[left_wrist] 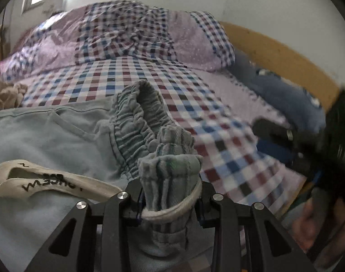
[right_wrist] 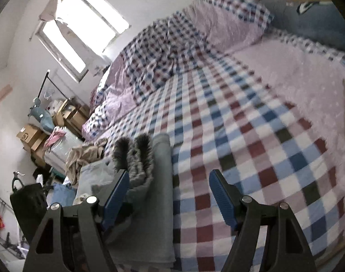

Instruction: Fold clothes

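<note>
waistband (left_wrist: 170,172) clamped, checked bedsheet (right_wrist: 251,149) clear

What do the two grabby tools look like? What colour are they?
Both are black. The right tool has two black fingers with ridged blue pads on the inner faces. Each finger hangs on flat black links with triangle cut-outs, joined by round silver bolts. The left tool has the same black links and silver bolts, with a sliver of blue showing at the pads.
</note>
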`<state>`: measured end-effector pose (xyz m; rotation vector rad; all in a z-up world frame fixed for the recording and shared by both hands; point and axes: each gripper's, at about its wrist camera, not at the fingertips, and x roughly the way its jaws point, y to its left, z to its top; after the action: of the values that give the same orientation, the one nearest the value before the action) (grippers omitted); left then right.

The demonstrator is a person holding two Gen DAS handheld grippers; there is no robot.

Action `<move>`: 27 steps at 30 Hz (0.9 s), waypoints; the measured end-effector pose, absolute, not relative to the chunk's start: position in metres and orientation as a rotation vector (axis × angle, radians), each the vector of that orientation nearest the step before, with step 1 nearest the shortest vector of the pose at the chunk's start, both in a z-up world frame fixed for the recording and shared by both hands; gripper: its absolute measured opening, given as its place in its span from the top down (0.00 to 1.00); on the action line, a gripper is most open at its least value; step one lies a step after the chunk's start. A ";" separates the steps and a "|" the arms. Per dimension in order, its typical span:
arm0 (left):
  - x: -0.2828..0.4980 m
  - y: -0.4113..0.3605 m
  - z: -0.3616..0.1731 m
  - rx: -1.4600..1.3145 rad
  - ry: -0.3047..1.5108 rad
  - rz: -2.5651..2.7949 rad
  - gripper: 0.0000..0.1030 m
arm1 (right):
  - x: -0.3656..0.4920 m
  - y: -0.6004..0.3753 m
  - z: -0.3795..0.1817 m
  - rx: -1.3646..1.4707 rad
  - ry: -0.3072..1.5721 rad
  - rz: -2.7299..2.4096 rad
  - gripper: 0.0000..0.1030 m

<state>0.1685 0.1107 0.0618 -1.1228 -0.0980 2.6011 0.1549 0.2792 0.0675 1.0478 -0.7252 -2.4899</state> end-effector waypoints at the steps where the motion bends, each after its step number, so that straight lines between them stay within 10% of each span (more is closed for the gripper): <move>1: 0.171 0.110 0.064 -1.106 -0.104 2.612 0.65 | 0.153 0.275 0.066 1.057 -0.717 -2.462 0.25; 14: 0.192 0.089 0.056 -1.034 -0.094 2.576 0.61 | 0.099 0.232 0.021 1.202 -0.925 -1.891 0.25; 20: 0.221 0.095 0.057 -1.001 -0.071 2.408 0.19 | 0.073 0.211 -0.003 1.330 -0.844 -1.828 0.24; 27: 0.240 0.045 0.076 -1.041 -0.215 2.366 0.18 | 0.075 0.202 -0.002 1.322 -0.770 -1.843 0.24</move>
<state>0.2398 0.0451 0.0764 -1.0409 -0.2153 2.3658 0.0753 0.2017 -0.0021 1.3221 -0.7704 -1.8430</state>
